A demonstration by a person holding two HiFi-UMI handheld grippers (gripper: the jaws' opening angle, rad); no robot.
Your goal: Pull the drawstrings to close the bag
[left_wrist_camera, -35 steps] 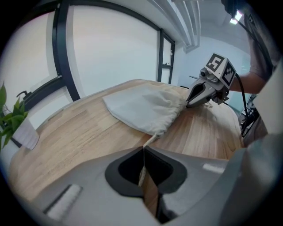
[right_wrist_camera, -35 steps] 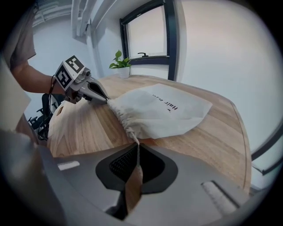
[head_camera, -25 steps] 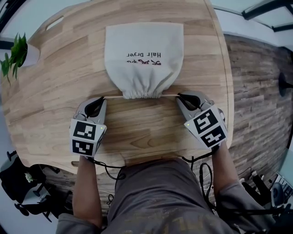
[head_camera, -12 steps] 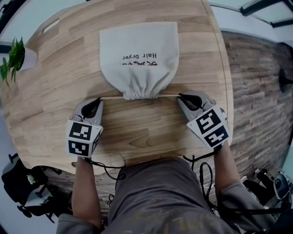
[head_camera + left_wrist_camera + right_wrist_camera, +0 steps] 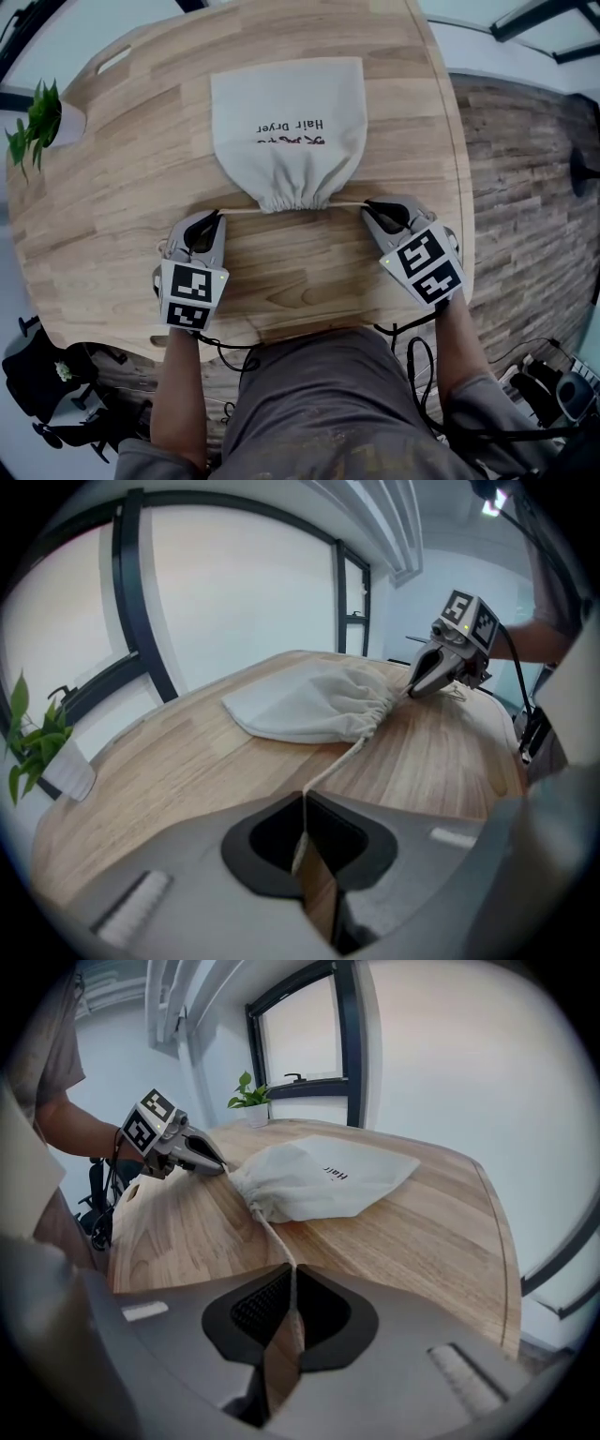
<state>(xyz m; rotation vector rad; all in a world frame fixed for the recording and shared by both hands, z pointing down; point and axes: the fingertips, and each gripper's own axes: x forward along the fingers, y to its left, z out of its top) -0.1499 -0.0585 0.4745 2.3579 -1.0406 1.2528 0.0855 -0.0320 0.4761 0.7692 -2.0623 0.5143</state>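
The cloth bag (image 5: 286,122) lies flat on the wooden table (image 5: 122,187), in the upper centre of the head view. Its gathered mouth points toward the bottom of the frame. The print on it reads "Hair Dryer".

From the mouth, the left drawstring (image 5: 239,211) runs straight out to the left gripper (image 5: 217,214). The right drawstring (image 5: 345,204) runs to the right gripper (image 5: 366,206). Both cords lie nearly level across the frame.

In the left gripper view the jaws meet on the left drawstring, which passes between their tips. In the right gripper view the jaws have just been opening slightly, with the right drawstring pinched between their tips.

The right gripper sits near the table's curved right edge, with plank flooring (image 5: 525,187) beyond it. The left gripper has more bare wood around it, and open tabletop stretches to the left rim. A potted plant (image 5: 33,122) stands at that rim in the upper left, well apart from the bag. A slot cut-out (image 5: 112,59) marks the far upper-left edge.

Below both grippers, a band of bare wood reaches the near edge, where the person's body stands close. Bare wood also lies on both sides of the bag.
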